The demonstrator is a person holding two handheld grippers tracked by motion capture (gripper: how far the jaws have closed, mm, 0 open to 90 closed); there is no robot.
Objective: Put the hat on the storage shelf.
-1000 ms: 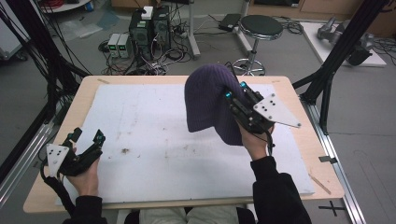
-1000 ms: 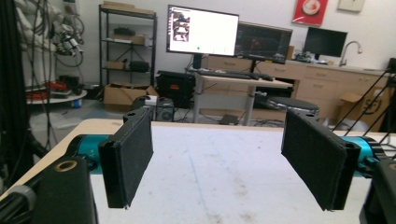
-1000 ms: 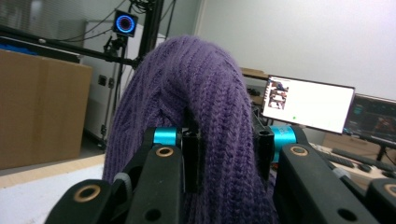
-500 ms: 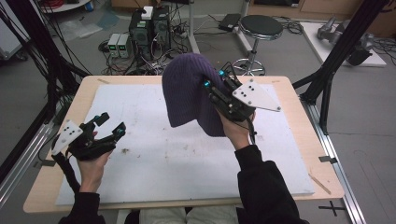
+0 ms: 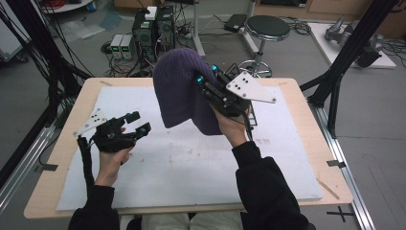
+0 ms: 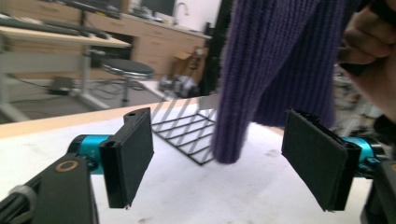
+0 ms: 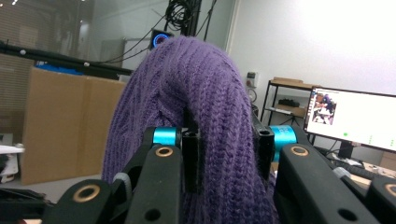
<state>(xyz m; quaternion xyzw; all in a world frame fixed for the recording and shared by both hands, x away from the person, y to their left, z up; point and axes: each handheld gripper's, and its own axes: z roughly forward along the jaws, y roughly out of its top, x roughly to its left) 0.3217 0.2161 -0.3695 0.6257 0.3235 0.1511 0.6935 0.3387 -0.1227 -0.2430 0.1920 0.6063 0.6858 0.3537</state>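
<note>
A purple knitted beanie [image 5: 179,91] hangs in the air above the middle of the table. My right gripper [image 5: 205,79] is shut on a thick fold of it, and in the right gripper view the beanie [image 7: 205,121] bulges up between the two jaws. My left gripper [image 5: 137,122] stands open low over the white mat [image 5: 182,167] at the left, nothing between its fingers. It points toward the beanie [image 6: 275,70], whose lower edge hangs just beyond the open jaws in the left gripper view.
A black wire rack [image 6: 187,133] lies on the mat behind the beanie. The wooden table edge [image 5: 57,158] frames the mat. Beyond the table stand a stool [image 5: 268,26], computer boxes [image 5: 153,24] and black frame posts [image 5: 344,62].
The right gripper has carried the beanie left and up toward the table's middle. The left gripper has risen from the left edge, moved right toward the beanie and stands open.
</note>
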